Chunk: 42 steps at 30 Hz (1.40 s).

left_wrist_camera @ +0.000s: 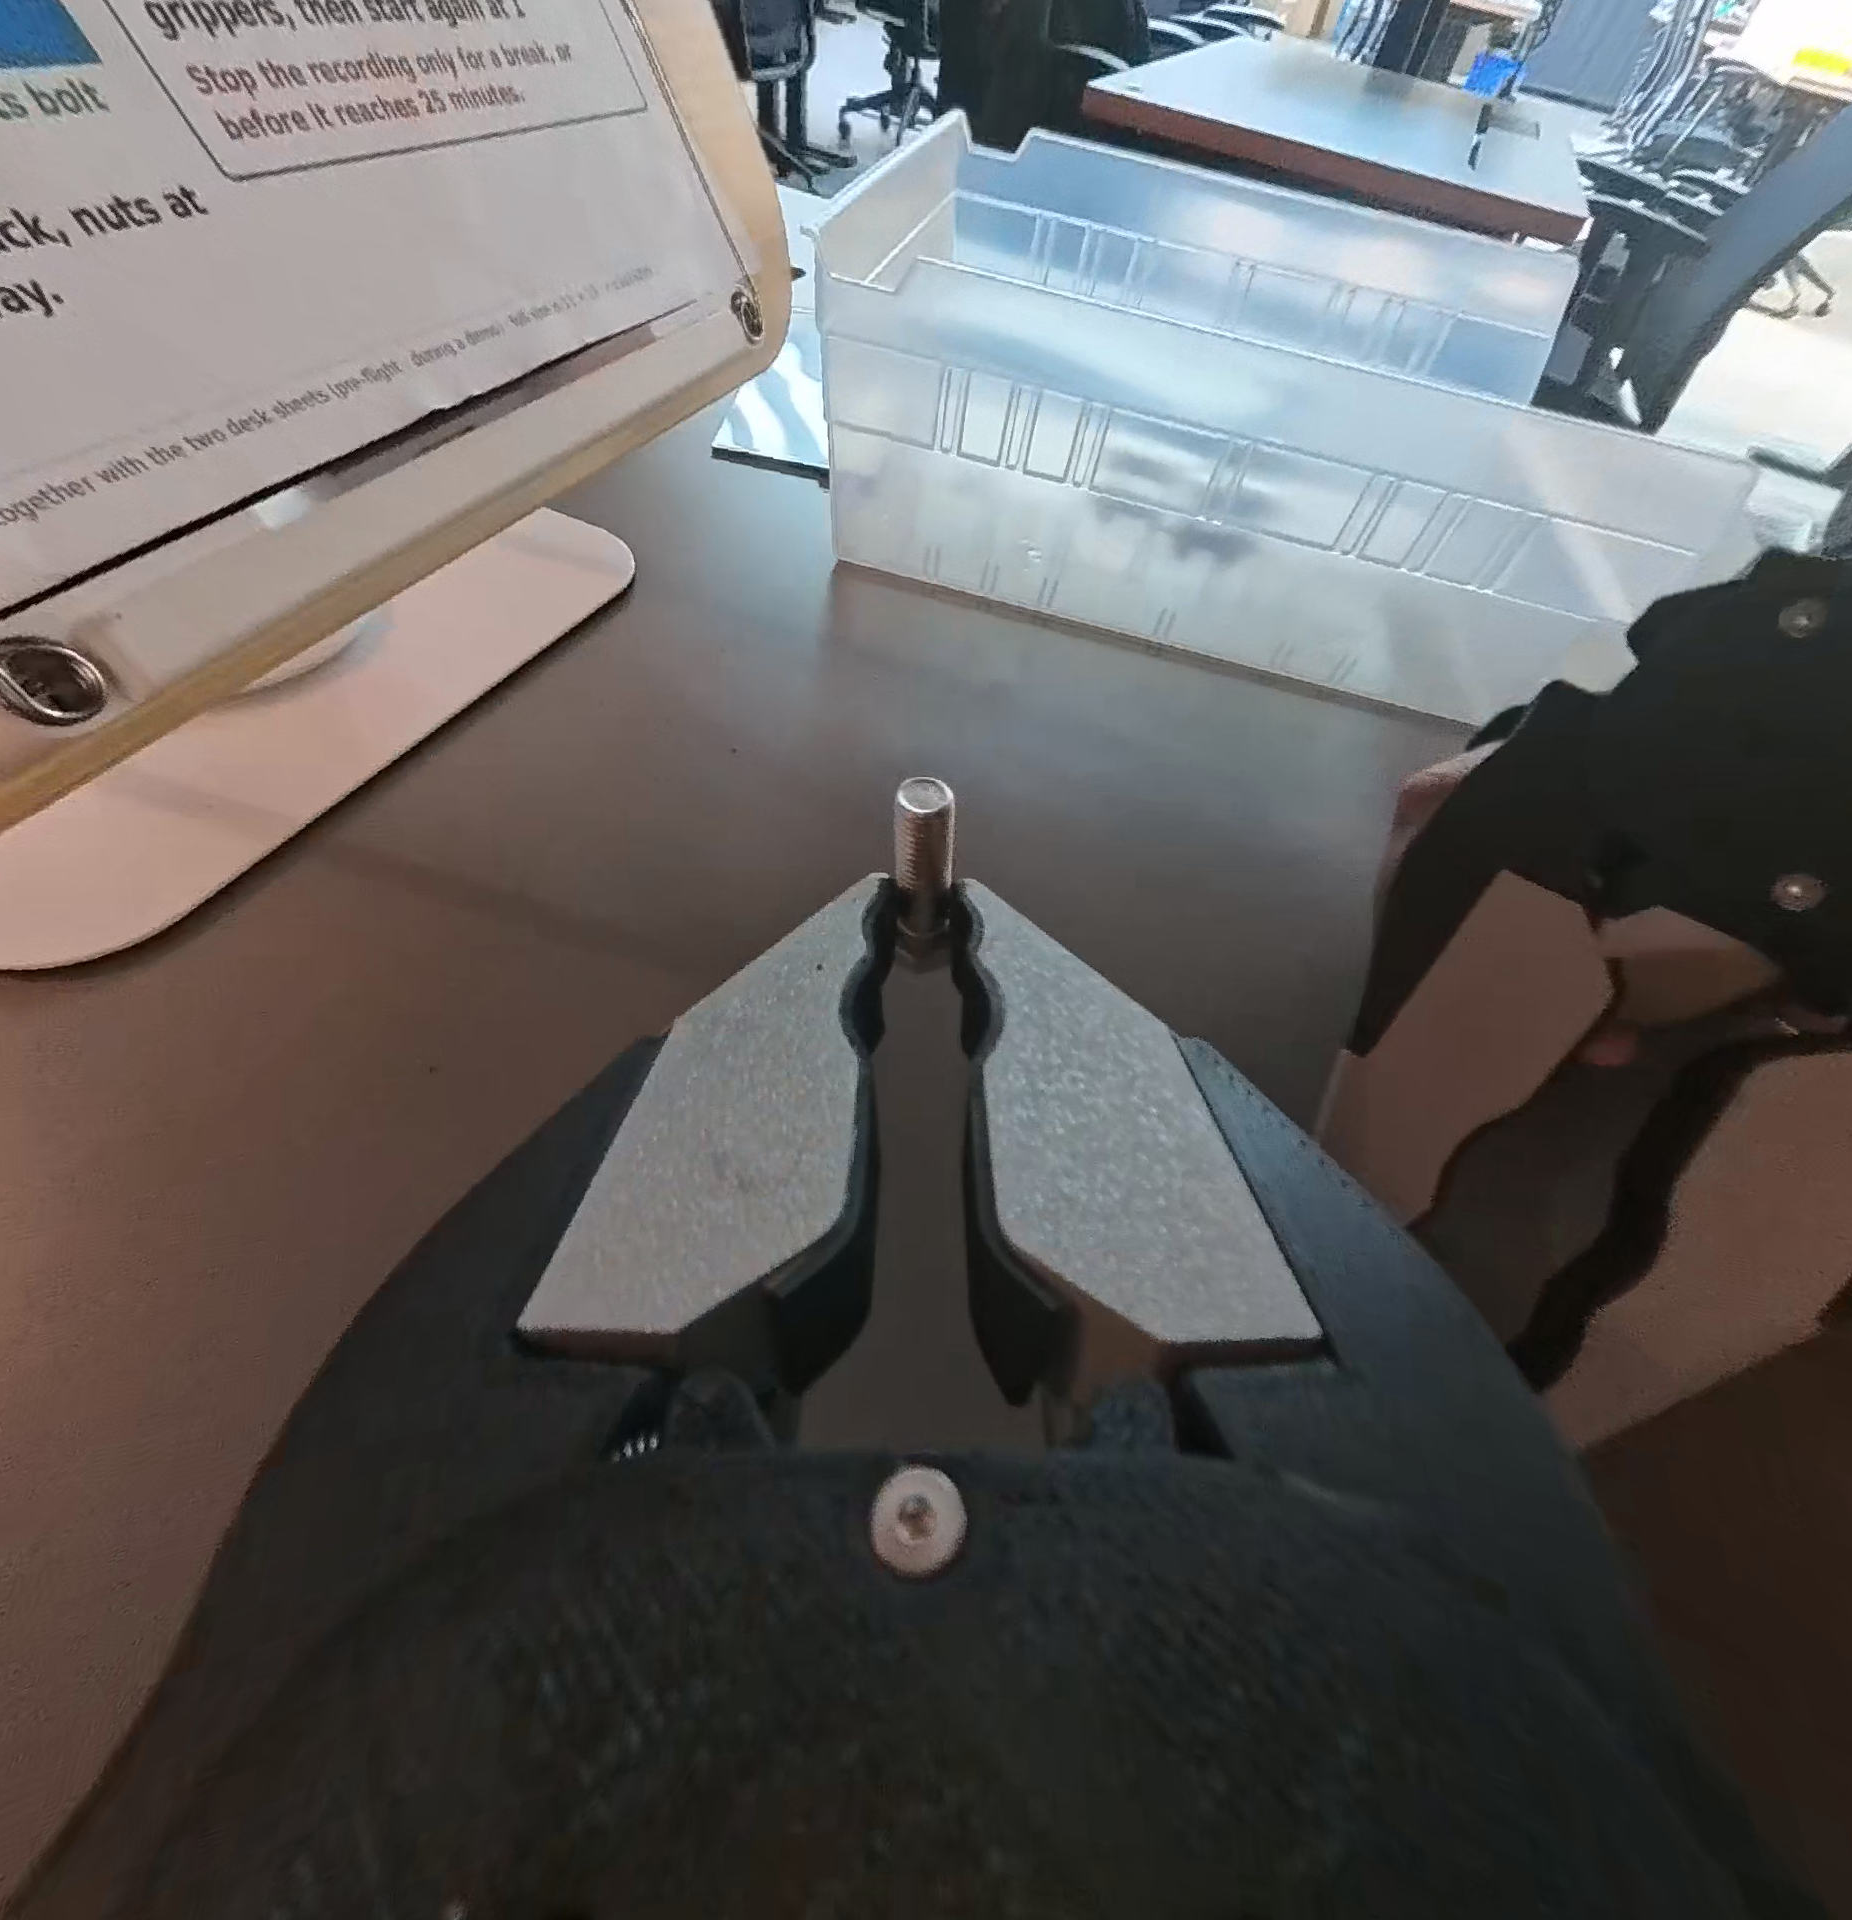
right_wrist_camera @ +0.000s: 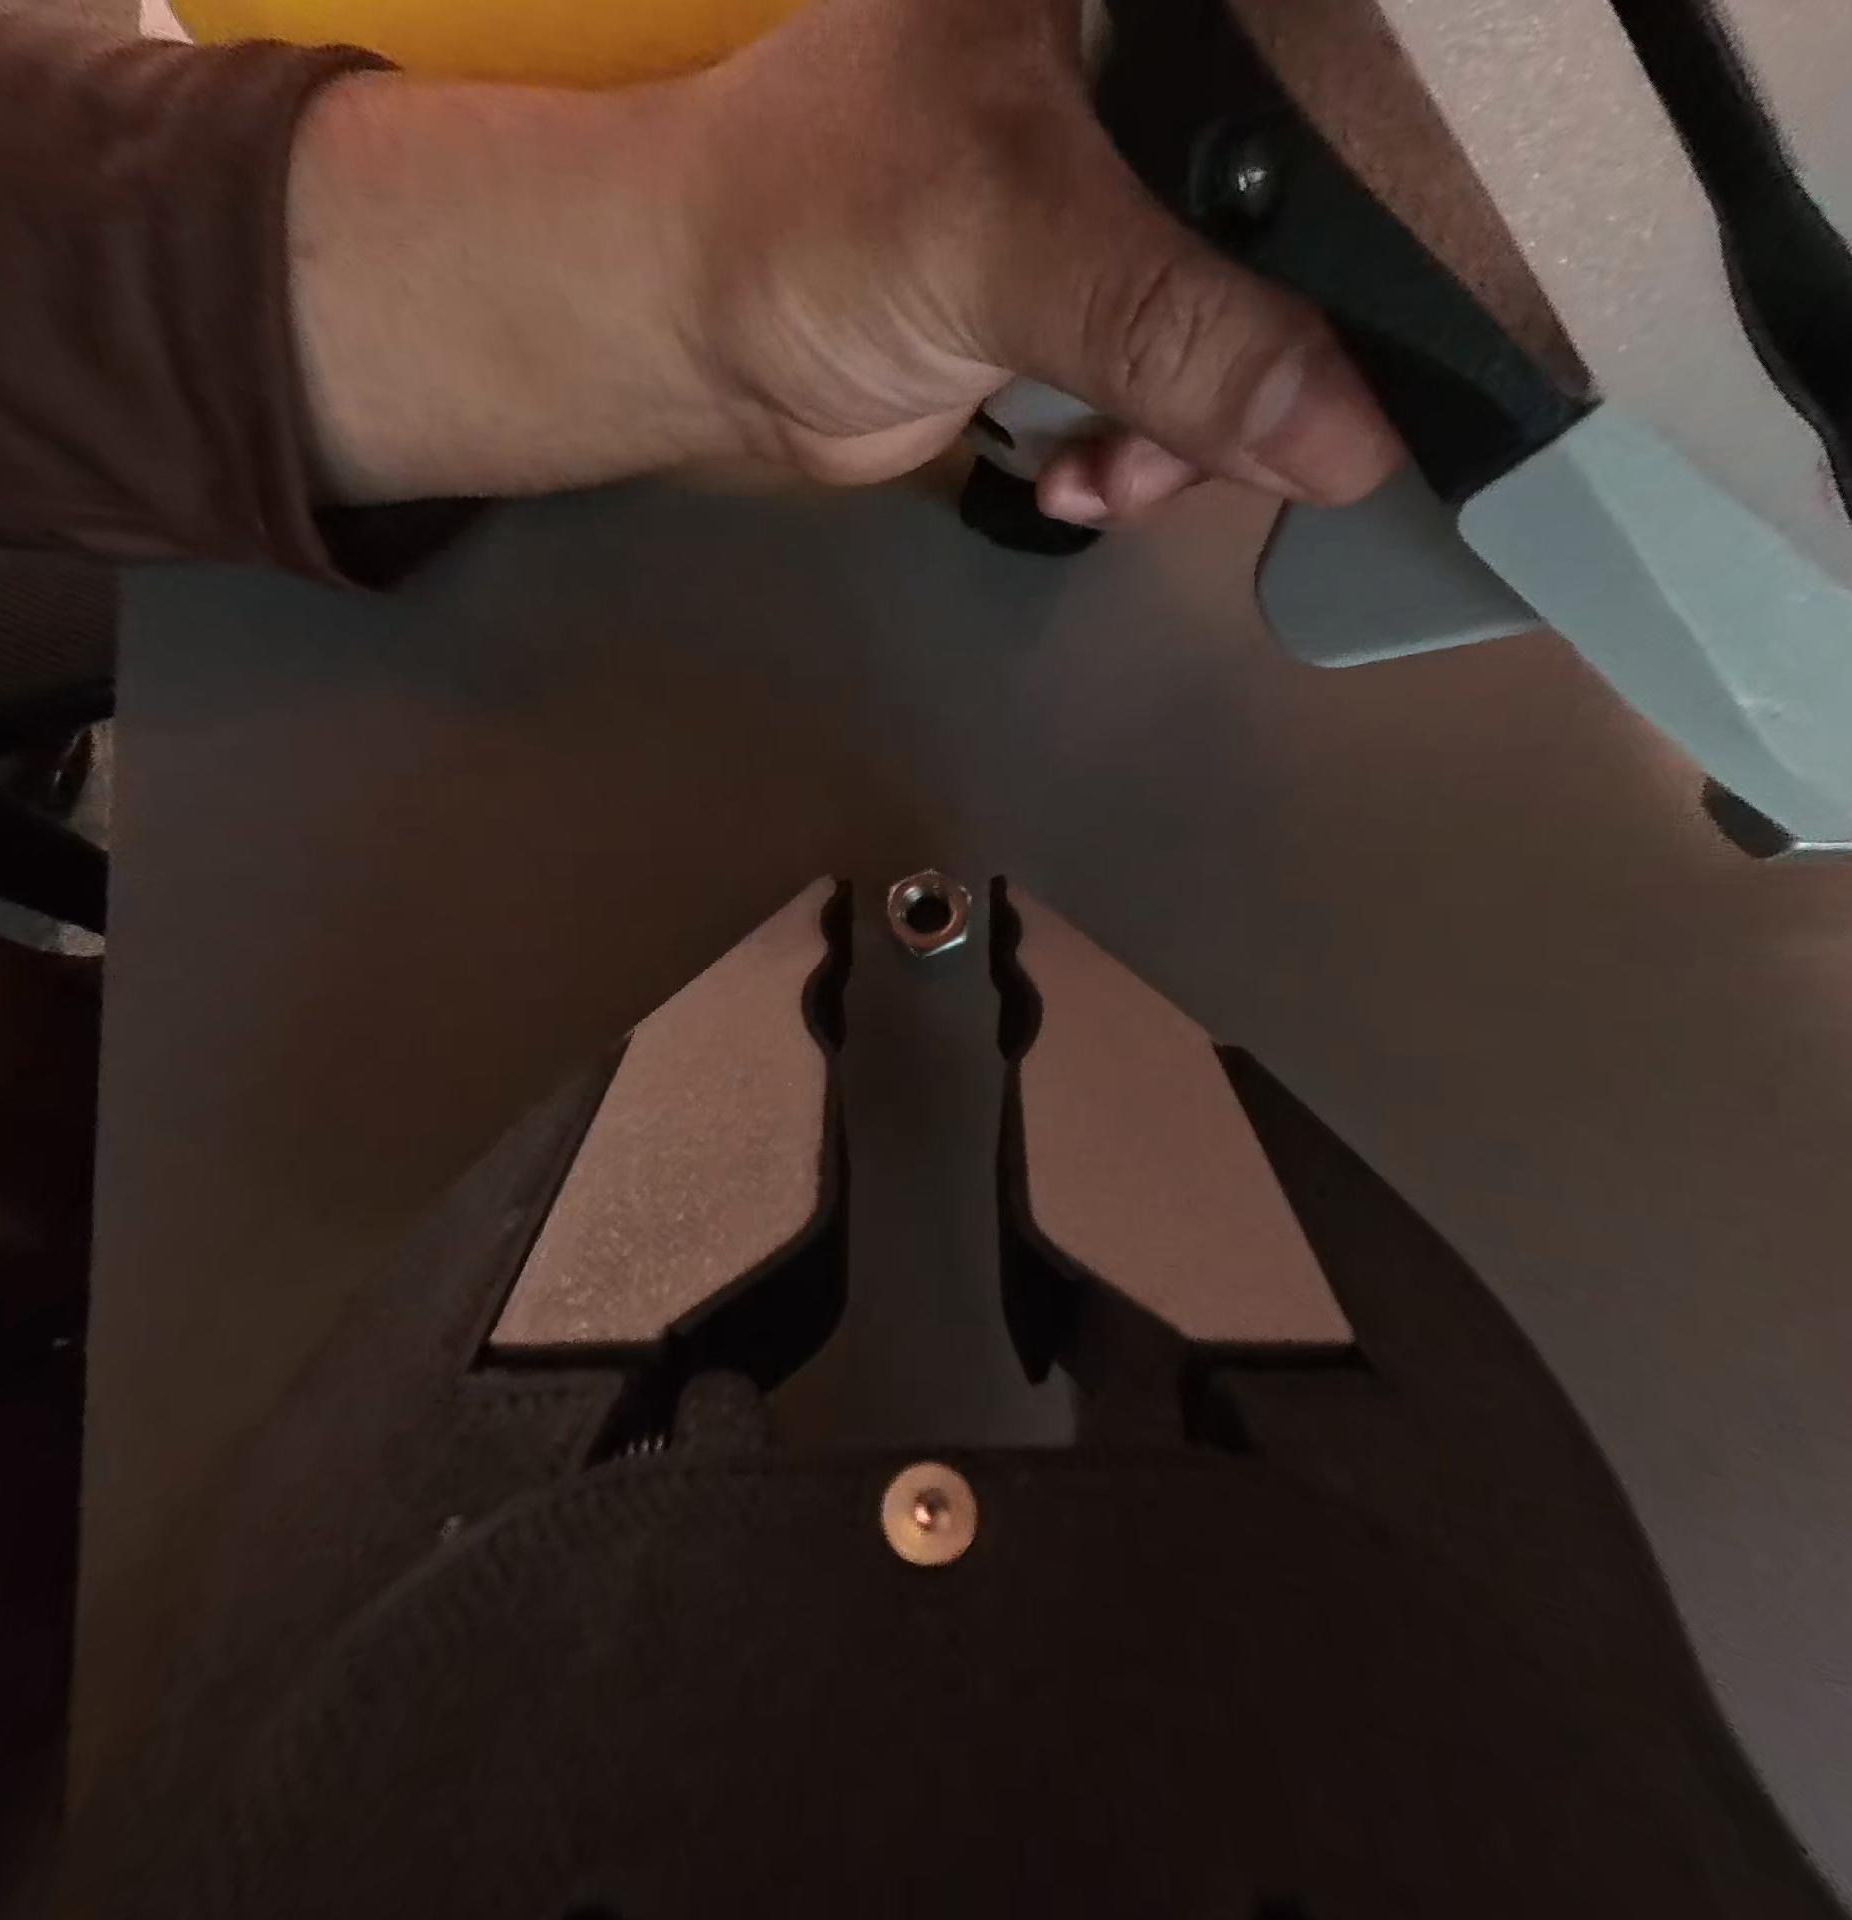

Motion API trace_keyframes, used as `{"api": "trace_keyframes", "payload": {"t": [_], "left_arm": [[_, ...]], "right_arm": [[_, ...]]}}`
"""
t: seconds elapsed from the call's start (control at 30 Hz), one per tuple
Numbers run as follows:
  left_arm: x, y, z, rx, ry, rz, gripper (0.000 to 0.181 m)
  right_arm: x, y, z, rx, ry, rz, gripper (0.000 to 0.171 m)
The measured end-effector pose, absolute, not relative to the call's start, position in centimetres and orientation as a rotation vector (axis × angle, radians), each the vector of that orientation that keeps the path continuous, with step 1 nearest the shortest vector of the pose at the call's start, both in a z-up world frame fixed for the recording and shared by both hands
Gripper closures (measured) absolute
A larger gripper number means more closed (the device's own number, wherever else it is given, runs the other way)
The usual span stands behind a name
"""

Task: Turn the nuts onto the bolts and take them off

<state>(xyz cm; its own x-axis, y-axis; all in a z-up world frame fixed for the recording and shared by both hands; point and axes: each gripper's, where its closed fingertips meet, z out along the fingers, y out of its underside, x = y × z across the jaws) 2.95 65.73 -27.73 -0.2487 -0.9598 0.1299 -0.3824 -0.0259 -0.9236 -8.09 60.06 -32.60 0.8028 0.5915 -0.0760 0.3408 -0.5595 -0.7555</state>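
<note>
The dark worktop [left_wrist_camera: 486, 1039] fills the left wrist view, and only that view takes in the big things on it: a sign stand [left_wrist_camera: 309, 343] with a printed sheet clipped to it, left of the bolt, and a clear plastic bin [left_wrist_camera: 1213, 457] behind the bolt to the right, with office chairs and desks far behind it.

Nearer in, the left claw [left_wrist_camera: 923, 914] is pinched down on the bolt [left_wrist_camera: 922, 842], gripping it near the head, the threaded shank pointing away past the tips. To the right of the bolt the right claw [left_wrist_camera: 1421, 904] comes in at the edge, black, with fingers of a hand behind it; its opening can't be read from here.

The right wrist view supplies that: the right claw [right_wrist_camera: 920, 914] looks straight down at the worktop [right_wrist_camera: 486, 779], its jaws parted a little, with the nut [right_wrist_camera: 927, 914] lying flat between the tips and a sliver of gap on each side. Beyond the nut, the left hand [right_wrist_camera: 901, 281] holds the left claw's handle, a brown sleeve [right_wrist_camera: 122, 291] trailing off.
</note>
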Motion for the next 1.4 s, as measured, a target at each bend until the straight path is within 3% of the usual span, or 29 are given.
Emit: {"api": "trace_keyframes", "payload": {"t": [0.43, 1.03, 1.4], "left_arm": [[3.1, 65.8, -28.0, -1.430, 1.665, -1.257, 0.173], [3.1, 64.8, -28.9, -1.403, 1.751, -1.187, 0.173], [3.1, 64.7, -29.4, -1.384, 1.787, -1.119, 0.173]], "right_arm": [[-7.6, 60.4, -33.2, -2.227, -0.675, 0.376, 0.157], [2.5, 62.7, -25.3, -2.108, -0.324, 0.302, 0.158], [2.2, 65.4, -25.4, -2.160, -0.351, 0.331, 0.158]]}}
